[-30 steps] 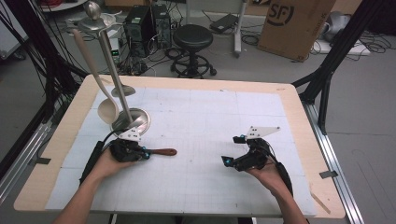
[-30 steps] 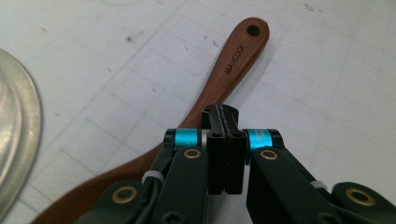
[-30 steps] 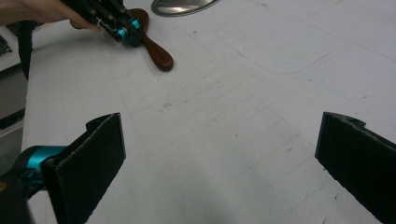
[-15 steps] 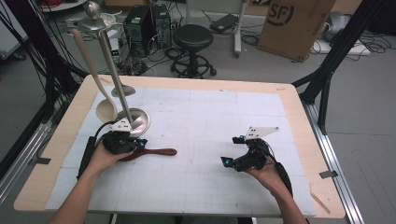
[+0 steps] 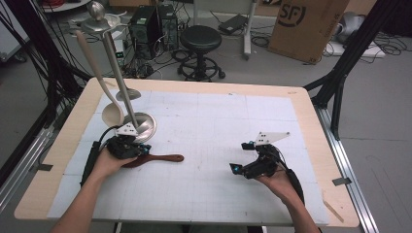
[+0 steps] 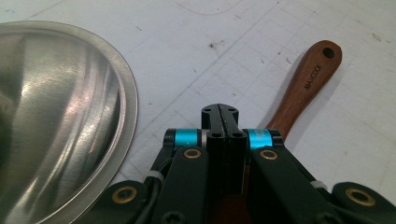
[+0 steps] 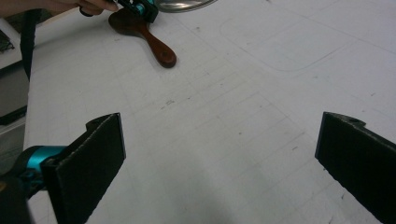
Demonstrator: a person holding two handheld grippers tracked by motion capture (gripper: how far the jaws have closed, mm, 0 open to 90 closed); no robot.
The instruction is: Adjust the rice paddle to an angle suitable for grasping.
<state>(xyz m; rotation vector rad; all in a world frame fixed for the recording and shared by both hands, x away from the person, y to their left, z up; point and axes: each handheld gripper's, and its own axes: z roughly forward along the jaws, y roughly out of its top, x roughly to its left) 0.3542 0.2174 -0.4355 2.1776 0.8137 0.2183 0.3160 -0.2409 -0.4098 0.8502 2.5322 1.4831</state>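
Wooden spoon (image 6: 303, 88) under closed left jaws.

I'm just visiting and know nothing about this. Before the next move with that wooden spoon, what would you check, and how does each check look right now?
1. Left gripper fingers closed: ok, pressed together.
2. Fingers actually clamping the wooden spoon: cannot tell, the spoon passes beneath them.
3. Spoon handle free on the table: ok, nothing lies on it.
4. Steel bowl close beside the left gripper: not ok, easily bumped.
5. Right gripper open and apart from the spoon: ok.
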